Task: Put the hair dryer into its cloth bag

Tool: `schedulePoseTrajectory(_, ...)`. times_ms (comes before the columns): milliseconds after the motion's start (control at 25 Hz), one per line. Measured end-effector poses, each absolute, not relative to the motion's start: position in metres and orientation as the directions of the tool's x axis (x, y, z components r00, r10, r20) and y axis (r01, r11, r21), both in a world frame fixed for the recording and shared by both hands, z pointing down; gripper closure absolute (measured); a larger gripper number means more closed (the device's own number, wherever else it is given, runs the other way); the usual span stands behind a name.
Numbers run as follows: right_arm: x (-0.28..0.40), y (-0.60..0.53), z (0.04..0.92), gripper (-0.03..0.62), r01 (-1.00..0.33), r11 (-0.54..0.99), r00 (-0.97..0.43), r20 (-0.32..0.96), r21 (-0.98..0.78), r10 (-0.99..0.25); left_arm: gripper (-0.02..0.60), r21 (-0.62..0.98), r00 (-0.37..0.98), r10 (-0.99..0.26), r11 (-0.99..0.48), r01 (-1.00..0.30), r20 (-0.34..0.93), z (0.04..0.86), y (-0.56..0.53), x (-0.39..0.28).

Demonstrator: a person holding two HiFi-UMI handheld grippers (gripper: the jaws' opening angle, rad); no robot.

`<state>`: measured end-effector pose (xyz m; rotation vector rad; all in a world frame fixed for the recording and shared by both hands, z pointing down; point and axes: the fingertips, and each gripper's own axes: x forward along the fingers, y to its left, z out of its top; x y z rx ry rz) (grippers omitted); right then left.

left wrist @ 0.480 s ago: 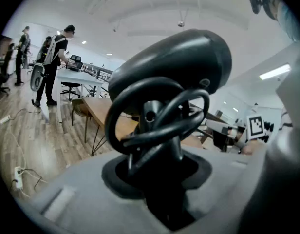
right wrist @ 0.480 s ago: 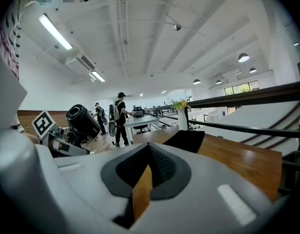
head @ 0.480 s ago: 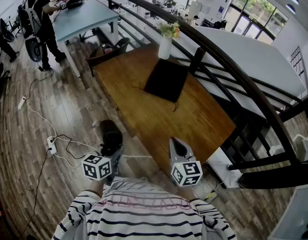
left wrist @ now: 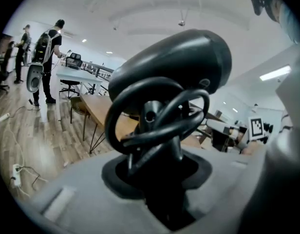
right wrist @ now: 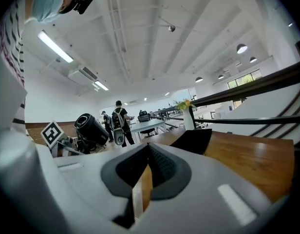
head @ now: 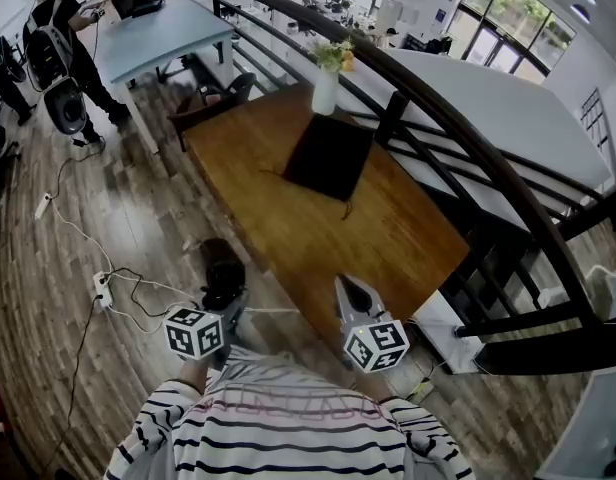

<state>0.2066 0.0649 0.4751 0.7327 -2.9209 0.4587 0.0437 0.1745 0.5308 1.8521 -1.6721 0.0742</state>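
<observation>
You have two claws in play. Your left claw point(head: 226, 296) is clamped on the one dryer point(head: 220, 263), gripping it low on the handle, so its black barrel stands above the pads. In the left gripper view the dryer point(left wrist: 179, 67) fills the middle, with its cord point(left wrist: 155, 116) wound in a few loops round the handle just over the jaws. Your right claw point(head: 350, 290) is closed, its pads meeting with nothing between them, and it points out over the near corner of the worktop point(head: 388, 238). Each claw carries one marker cube, two in all: one on the left point(head: 195, 333) and one on the right point(head: 376, 345). You are holding the dryer over the wooden floor point(head: 138, 218), just left of the worktop's near corner and well apart from the bag point(head: 330, 156). That single black bag lies flat near the far end of the worktop. Beyond it stands one white vase point(head: 326, 93) with flowers. A dark railing point(head: 458, 138) curves along the worktop's right side. One pale table point(head: 158, 33) stands farther back, and the right gripper view shows two people point(right wrist: 118, 123) beside it. One power strip point(head: 103, 288) with cables lies on the floor to your left.
</observation>
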Motion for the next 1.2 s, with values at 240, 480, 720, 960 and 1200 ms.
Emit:
schedulePoseTrajectory(240,0.197,0.056,0.482,0.585,-0.480,0.835,-0.877,0.177,-0.268,-0.448,0.426,0.421,0.214,-0.868,-0.006,-0.907,0.449,0.537,0.166,0.036)
schedulePoseTrajectory(480,0.162,0.032,0.485,0.559,-0.525,0.808,-0.851,0.197,-0.267,-0.487,0.426,0.428,0.269,-0.856,-0.062,-0.901,0.442,0.540,0.134,0.003)
schedulePoseTrajectory(720,0.090,-0.005,0.478,0.553,-0.566,0.782,-0.824,0.205,-0.262,-0.528,0.426,0.442,0.329,-0.838,-0.119,-0.889,0.436,0.535,0.093,-0.067)
schedulePoseTrajectory(960,0.029,-0.030,0.475,0.529,-0.598,0.767,-0.801,0.207,-0.234,-0.562,0.426,0.440,0.361,-0.825,-0.155,-0.885,0.435,0.534,0.067,-0.132)
schedulePoseTrajectory(1200,-0.005,-0.051,0.481,0.519,-0.672,0.705,-0.740,0.223,-0.227,-0.634,0.426,0.439,0.419,-0.787,-0.211,-0.873,0.454,0.540,0.045,-0.181)
